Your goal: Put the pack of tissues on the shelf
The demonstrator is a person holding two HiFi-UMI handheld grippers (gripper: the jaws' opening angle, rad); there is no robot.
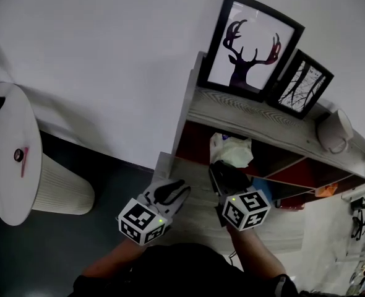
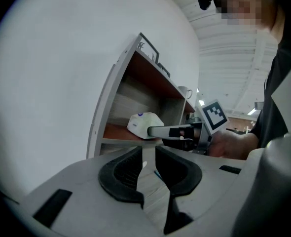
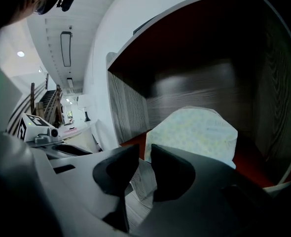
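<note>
Jaws of the right gripper (image 3: 144,154): parted by a narrow slit, pressing on nothing; tips at the near face of the pack of tissues (image 3: 195,132), contact not clear.
Jaws of the left gripper (image 2: 149,157): likewise a narrow slit apart, clamping nothing; only pale wood grain visible through the gap.
Place of the pack of tissues: on the red-brown floor of the end compartment of the shelf (image 1: 250,113), directly under the top board, near the left side panel.
Lie of the pack of tissues: low and flat, broader than tall in both gripper views; one broad face turned out of the compartment mouth toward the right gripper.
Long axis: seemingly side to side across the opening, parallel to the shelf front; hard to confirm.
Right gripper, place: at the compartment mouth, aimed straight in.
Left gripper, place: over the lower light board, to the left of the right gripper, short of the compartment, aimed toward the shelf.
Shelf, look: grey-white wood grain outside, red-brown inside, against a white wall.
Top board: deer picture (image 1: 250,45), smaller tree picture (image 1: 301,85) leaning just beside it, white mug (image 1: 334,132) further right.
Far left: round white table (image 1: 9,153), ribbed white cylinder (image 1: 62,187) beside it.
</note>
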